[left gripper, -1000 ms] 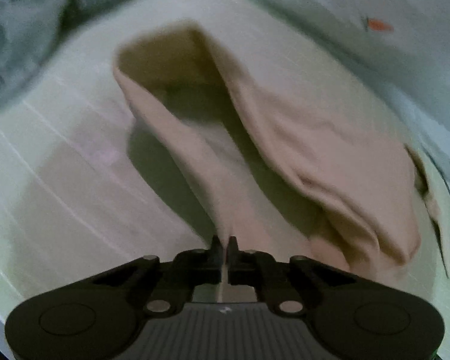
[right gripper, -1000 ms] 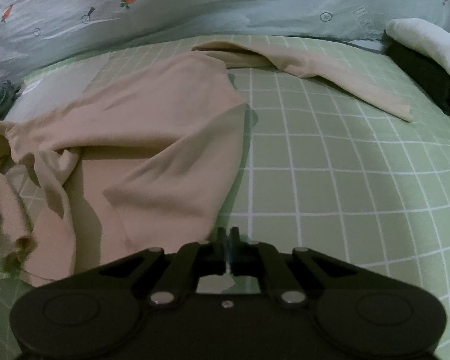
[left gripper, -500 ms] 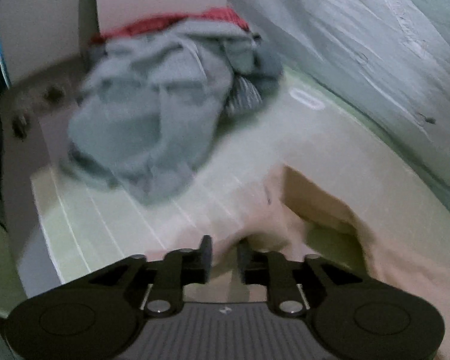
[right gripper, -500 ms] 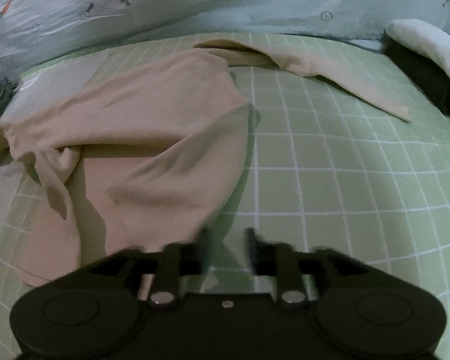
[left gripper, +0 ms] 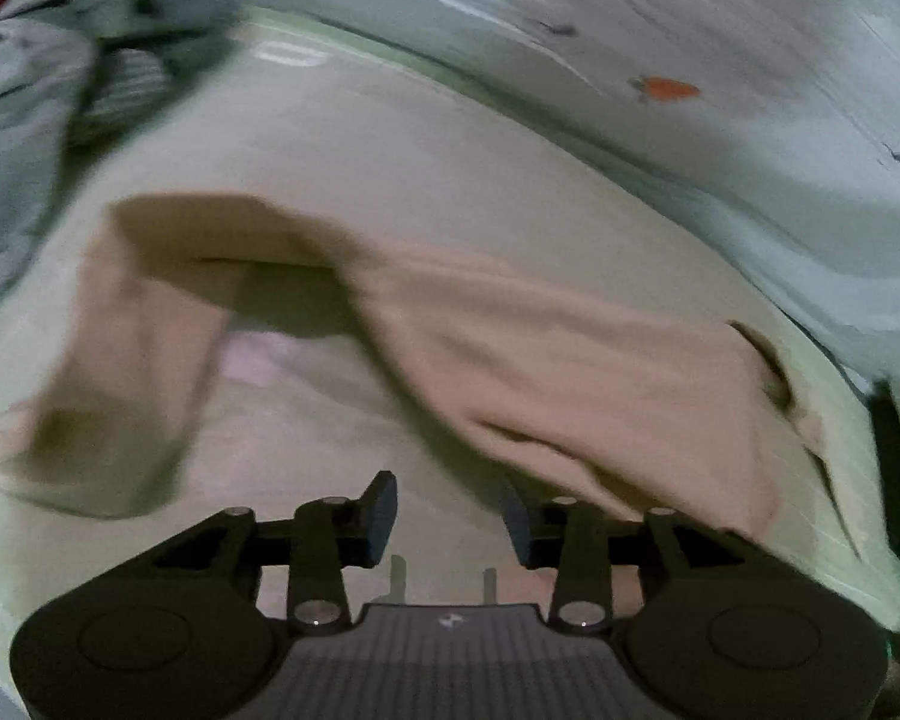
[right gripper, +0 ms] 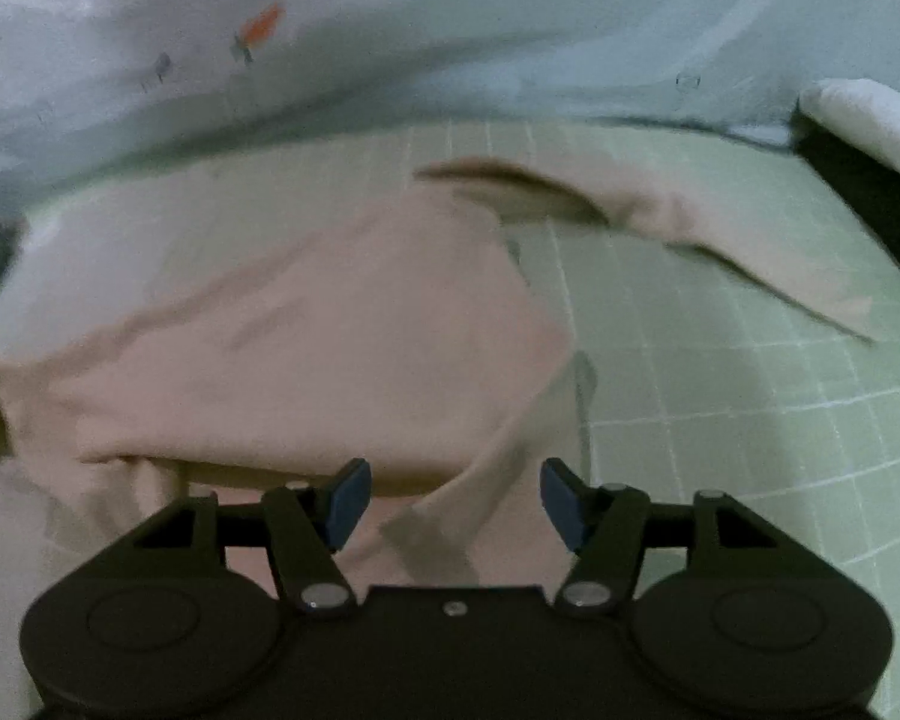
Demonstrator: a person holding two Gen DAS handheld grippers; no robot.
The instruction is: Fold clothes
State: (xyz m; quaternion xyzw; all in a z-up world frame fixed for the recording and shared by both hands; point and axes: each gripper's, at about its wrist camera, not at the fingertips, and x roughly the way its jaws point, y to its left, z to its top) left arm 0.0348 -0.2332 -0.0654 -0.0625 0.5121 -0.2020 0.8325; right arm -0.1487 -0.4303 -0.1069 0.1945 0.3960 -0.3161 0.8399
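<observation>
Both jaws apart, shirt [right gripper: 306, 354] ahead.

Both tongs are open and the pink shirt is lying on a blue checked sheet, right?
Not quite: the checked sheet is green, not blue, as the right wrist view shows. Both the left tongs and right tongs are open, and the pink shirt lies on it.

Soft matt beige knit garment [right gripper: 306, 348] lying limp and creased, smooth green checked cotton bed sheet [right gripper: 720, 420] showing a flat weave, pale blue printed cloth quilt [right gripper: 450, 30] looking matt, left claw [left gripper: 447, 516] and right claw [right gripper: 450, 501] showing matt black plastic with shiny metal rivets.
</observation>
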